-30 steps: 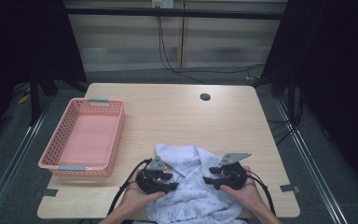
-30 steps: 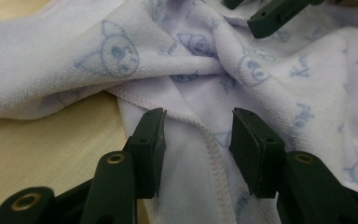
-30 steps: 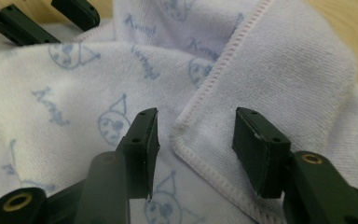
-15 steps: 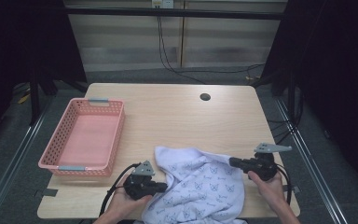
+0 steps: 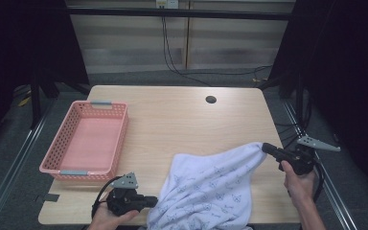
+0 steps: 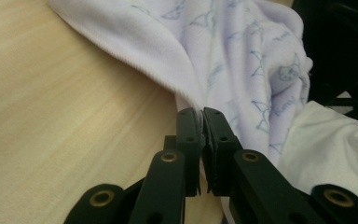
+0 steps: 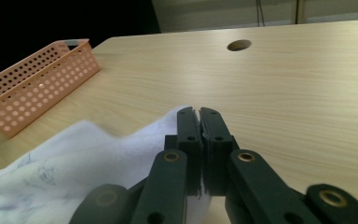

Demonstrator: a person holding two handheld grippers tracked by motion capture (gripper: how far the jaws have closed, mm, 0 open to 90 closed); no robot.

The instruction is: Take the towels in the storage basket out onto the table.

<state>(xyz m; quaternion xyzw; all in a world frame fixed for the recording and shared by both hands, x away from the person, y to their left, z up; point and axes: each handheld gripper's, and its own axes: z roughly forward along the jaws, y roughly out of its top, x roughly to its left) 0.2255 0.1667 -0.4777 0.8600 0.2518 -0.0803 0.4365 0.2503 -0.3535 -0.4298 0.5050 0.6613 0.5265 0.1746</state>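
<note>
We've got the left gripper (image 5: pixel 154 201) and right gripper (image 5: pixel 267 148) both clamped tight on edges of the printed white cloth (image 5: pixel 211 189), stretched between them over the desk (image 5: pixel 182 124); pink basket (image 5: pixel 88 141) well off left.

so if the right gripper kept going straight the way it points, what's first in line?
The right gripper, shut on the white printed cloth, points left across the table. Beyond the cloth, probably the pink basket, though depth is unclear.

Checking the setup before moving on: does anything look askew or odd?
Nothing damaged or spilled. The cloth hangs over the table's near edge, pinched between the left gripper and right gripper. The basket sits square.
</note>
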